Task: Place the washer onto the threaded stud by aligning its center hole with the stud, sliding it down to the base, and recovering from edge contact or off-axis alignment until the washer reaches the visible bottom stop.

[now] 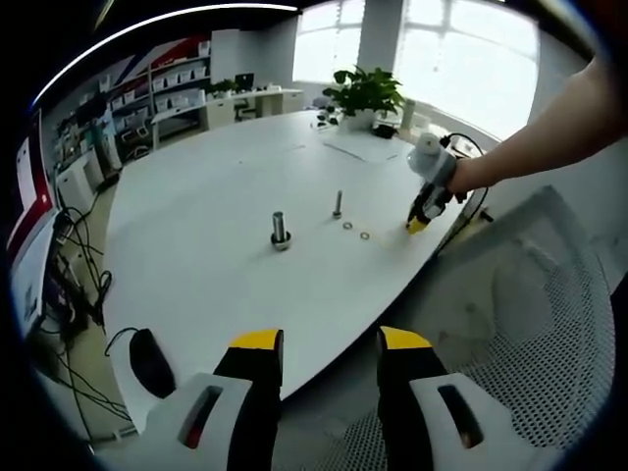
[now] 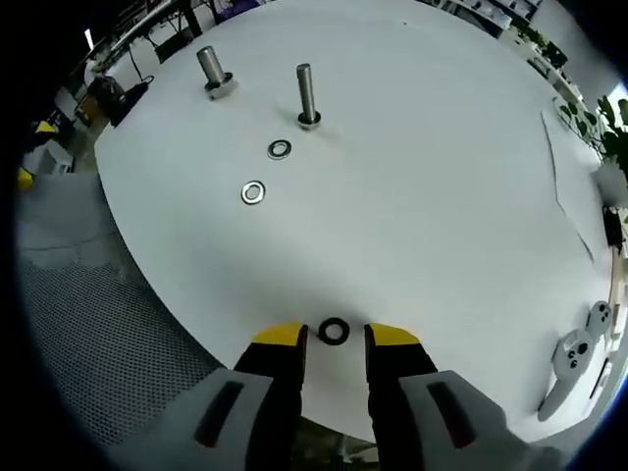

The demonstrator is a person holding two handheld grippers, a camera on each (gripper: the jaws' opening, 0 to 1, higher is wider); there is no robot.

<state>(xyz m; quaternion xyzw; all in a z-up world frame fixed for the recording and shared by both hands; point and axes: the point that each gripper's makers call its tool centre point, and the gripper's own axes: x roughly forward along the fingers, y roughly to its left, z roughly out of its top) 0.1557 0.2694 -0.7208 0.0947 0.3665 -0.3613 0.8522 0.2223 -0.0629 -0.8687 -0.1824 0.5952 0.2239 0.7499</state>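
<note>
- Right now the right gripper [image 2: 334, 339] hangs low over the near edge of the white table [image 2: 422, 167], its yellow-tipped jaws spread apart with a dark washer [image 2: 334, 331] lying flat on the tabletop in the gap between the tips; I cannot tell whether either tip touches it.
- Farther across the table in the right gripper view, two more washers lie flat and apart from each other: a near silver washer [image 2: 253, 192] and a far silver washer [image 2: 280, 149].
- Just beyond the far one stands the threaded stud [image 2: 306, 95], upright on its base, with nothing on its shaft.
- A second, thicker stud [image 2: 213, 71] stands to one side of it, well apart, on a hexagonal base.
- A white game controller [image 2: 574, 358] rests near the table's edge, off to the side.
- From the left gripper view, the left gripper [image 1: 331, 345] is held off the table's rim, above a mesh chair [image 1: 535, 324], jaws wide apart and holding nothing.
- That same view shows the right gripper [image 1: 420, 222] in a person's hand [image 1: 469, 177], tips down at the table edge, close to the washers and the threaded stud [image 1: 338, 204].
- A potted plant [image 1: 365, 96] sits at the table's far end.
</note>
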